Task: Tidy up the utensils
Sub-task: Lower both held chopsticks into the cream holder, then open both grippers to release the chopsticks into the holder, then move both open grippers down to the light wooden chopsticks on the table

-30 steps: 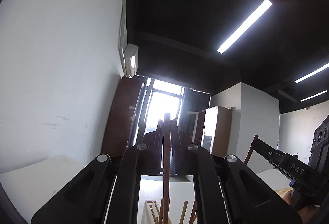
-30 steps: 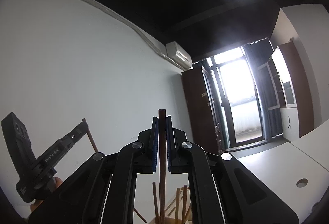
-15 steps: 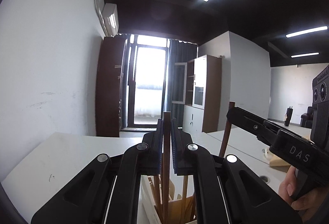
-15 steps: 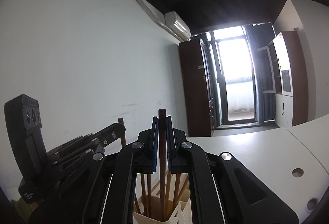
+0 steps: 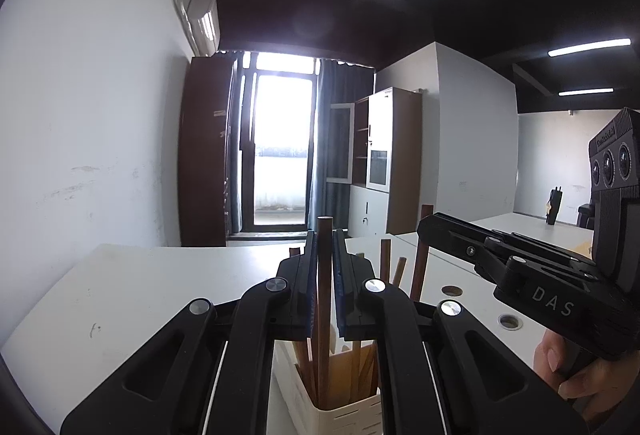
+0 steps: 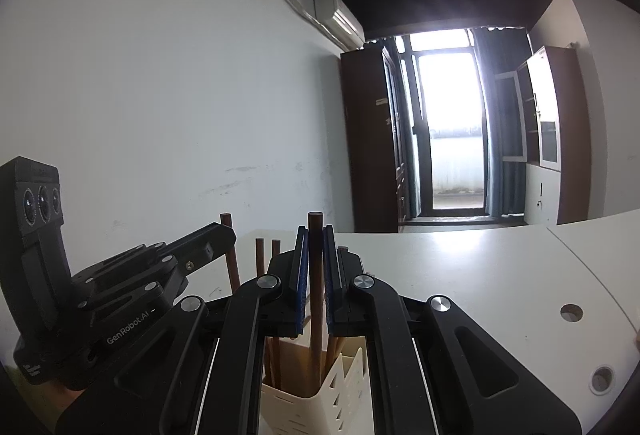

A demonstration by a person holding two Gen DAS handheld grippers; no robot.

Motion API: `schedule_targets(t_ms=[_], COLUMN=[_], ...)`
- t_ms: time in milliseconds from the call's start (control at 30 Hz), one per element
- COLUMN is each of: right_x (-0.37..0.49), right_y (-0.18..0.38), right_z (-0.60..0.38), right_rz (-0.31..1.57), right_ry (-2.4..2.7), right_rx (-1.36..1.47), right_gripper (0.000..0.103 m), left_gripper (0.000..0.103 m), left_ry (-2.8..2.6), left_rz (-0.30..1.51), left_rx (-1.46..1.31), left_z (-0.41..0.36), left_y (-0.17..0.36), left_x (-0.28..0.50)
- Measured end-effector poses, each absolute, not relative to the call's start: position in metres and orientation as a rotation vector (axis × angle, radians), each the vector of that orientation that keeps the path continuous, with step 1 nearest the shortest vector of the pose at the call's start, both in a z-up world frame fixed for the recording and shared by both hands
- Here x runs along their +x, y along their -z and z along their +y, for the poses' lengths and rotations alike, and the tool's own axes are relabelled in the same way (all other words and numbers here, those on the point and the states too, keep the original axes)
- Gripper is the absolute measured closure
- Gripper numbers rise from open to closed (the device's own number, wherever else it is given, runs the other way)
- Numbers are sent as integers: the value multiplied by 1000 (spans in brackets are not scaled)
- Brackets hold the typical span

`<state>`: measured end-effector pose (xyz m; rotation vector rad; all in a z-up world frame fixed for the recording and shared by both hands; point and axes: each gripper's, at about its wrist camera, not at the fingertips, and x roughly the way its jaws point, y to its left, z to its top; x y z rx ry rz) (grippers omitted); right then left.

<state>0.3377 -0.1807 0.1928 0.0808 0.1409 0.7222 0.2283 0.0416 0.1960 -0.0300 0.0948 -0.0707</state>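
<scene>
My left gripper (image 5: 325,235) is shut on a brown wooden chopstick (image 5: 324,287) that stands upright. Its lower end reaches down into a cream slotted utensil holder (image 5: 352,413) on the table. My right gripper (image 6: 315,231) is shut on a second brown chopstick (image 6: 316,275), which also runs down into the holder (image 6: 344,383). Several other chopsticks (image 6: 260,263) stand in the same holder. Each view shows the other gripper close beside: the right gripper (image 5: 428,231) at the right, the left gripper (image 6: 226,231) at the left.
The holder stands on a white table (image 5: 140,283) with round cable holes (image 6: 571,313). A white wall runs along the left. A person's hand (image 5: 576,375) grips the right gripper's handle. Cabinets and a bright door are far behind.
Both grippers have tilted down from the ceiling to level and sunk. The two held chopsticks have gone down into the holder, which has risen into view.
</scene>
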Motion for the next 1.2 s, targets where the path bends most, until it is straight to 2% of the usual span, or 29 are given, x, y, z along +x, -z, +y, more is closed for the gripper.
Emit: schedule_targets(t_ms=[500, 600, 667, 800, 1000, 1200], right_x=[344, 342, 341, 336, 331, 327], right_y=[-189, -188, -189, -191, -188, -180], right_z=[-179, -184, -185, -193, -203, -205], right_rz=[231, 235, 232, 228, 271, 345], right_ry=[-703, -698, -693, -677, -639, -594], right_rx=[63, 80, 79, 88, 79, 52], right_gripper=[94, 78, 78, 78, 66, 61], left_gripper=[96, 94, 87, 81, 73, 71], left_ry=[76, 87, 83, 80, 100, 56], left_rz=[159, 153, 150, 150, 220, 309], left_rx=[-78, -96, -92, -94, -105, -86], left_z=[55, 60, 61, 62, 59, 50], left_y=[-186, -189, -190, -193, -191, -176], left_x=[229, 226, 222, 213, 201, 192])
